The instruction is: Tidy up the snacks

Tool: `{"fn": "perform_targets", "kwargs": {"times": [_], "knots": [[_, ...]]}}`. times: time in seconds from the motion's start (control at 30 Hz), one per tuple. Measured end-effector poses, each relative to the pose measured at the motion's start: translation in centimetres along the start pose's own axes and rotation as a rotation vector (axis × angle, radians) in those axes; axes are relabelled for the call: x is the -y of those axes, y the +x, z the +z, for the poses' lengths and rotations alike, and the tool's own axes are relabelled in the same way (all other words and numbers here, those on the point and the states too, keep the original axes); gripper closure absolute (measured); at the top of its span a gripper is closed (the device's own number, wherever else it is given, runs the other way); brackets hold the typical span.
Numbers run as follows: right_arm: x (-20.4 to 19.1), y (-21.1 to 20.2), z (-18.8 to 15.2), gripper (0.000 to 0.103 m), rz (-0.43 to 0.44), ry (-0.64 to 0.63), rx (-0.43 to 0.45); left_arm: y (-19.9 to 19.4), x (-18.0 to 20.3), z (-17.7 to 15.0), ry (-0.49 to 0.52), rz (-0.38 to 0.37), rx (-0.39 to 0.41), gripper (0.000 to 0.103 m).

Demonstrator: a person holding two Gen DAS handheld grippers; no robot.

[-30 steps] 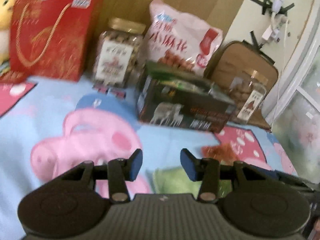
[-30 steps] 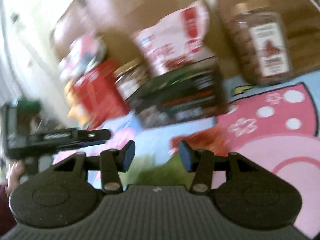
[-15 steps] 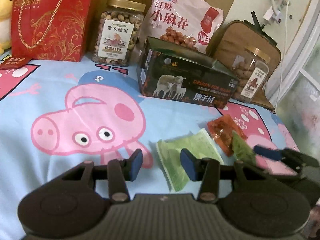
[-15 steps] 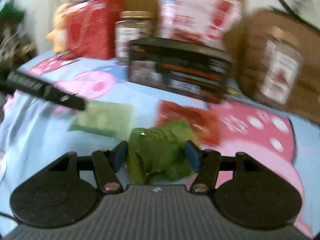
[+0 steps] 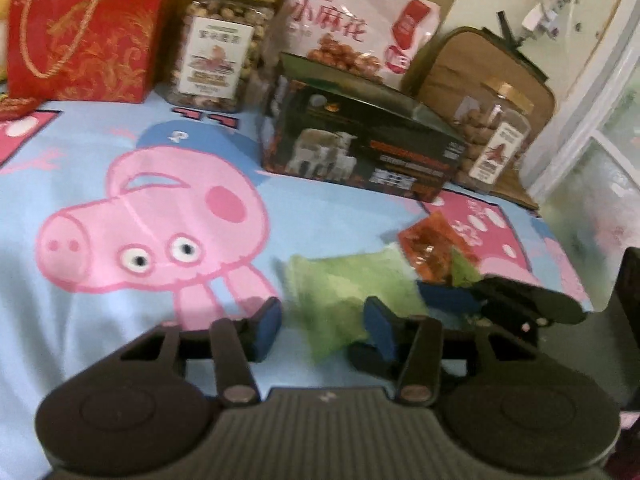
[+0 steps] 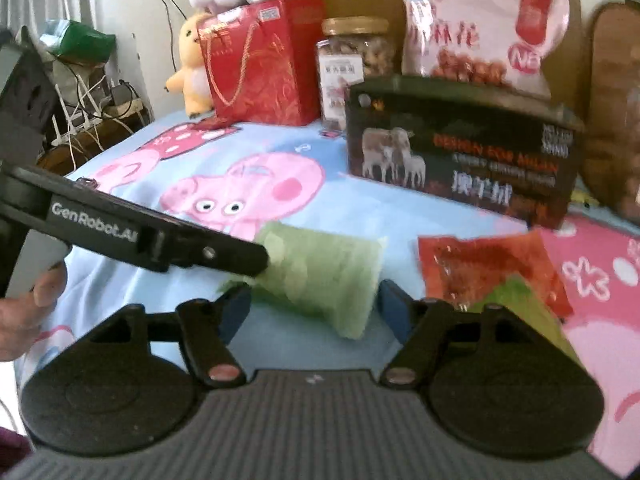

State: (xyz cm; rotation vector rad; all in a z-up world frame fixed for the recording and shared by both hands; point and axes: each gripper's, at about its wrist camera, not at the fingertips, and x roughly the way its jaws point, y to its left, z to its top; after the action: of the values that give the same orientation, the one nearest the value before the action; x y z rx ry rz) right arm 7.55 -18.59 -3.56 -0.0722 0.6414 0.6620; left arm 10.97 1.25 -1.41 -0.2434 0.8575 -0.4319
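1. The pale green snack packet [image 5: 340,300] lies flat on a bed covered by a blue cartoon-pig sheet [image 5: 120,168], in front of a dark box printed with sheep [image 5: 360,152].
2. The left tongs [image 5: 322,330] are partly spread. In the left wrist view the packet's near corner lies between the two blue pads, but neither pad presses on it.
3. The right tongs [image 6: 314,312] have just been opening and now stand wide apart. In the right wrist view the same green packet [image 6: 320,276] lies between their tips, with a gap on each side, so nothing is pinched.
4. Seen from the right wrist, one black finger [image 6: 200,254] of the left tongs reaches across to the packet's left edge. Whether it touches the packet I cannot tell.
5. An orange-red snack packet [image 6: 488,268] lies just to the right of the green one, and a darker green packet [image 6: 520,300] overlaps its near edge, partly hidden behind the right tongs' finger.
6. From the left wrist the right tongs show at the packet's right side, close to the orange-red packet [image 5: 432,248].
7. Behind the box stand a red gift bag [image 5: 80,28], a gold-lidded jar of nuts [image 5: 224,40] and a large pink snack bag [image 5: 352,20]. A second jar [image 5: 496,136] stands to the right.
8. A hand [image 6: 28,308] holds the left tongs' handle at the left edge of the right wrist view.
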Motion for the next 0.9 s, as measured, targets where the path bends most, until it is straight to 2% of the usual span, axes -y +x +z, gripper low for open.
{"fn": "perform_targets", "kwargs": {"times": [0.07,0.17,0.4,0.9], "knots": [[-0.9,-0.5,-0.3,0.047,0.011,-0.001,0.006,0.2,0.4,-0.1,0.004,-0.019,-0.001,0.066],[-1.9,-0.7,-0.6,0.050,-0.041,-0.052,0.023,0.0,1.2,-0.2,0.030,0.003,0.002,0.066],[-1.8,-1.1,-0.6,0.055,-0.043,-0.013,0.052,-0.8,1.4,-0.1,0.036,0.009,0.019,0.066],[-2.9,-2.5,-0.1,0.055,-0.091,-0.029,0.143,-2.6,2.4,1.0,0.053,-0.010,0.085,0.066]]}}
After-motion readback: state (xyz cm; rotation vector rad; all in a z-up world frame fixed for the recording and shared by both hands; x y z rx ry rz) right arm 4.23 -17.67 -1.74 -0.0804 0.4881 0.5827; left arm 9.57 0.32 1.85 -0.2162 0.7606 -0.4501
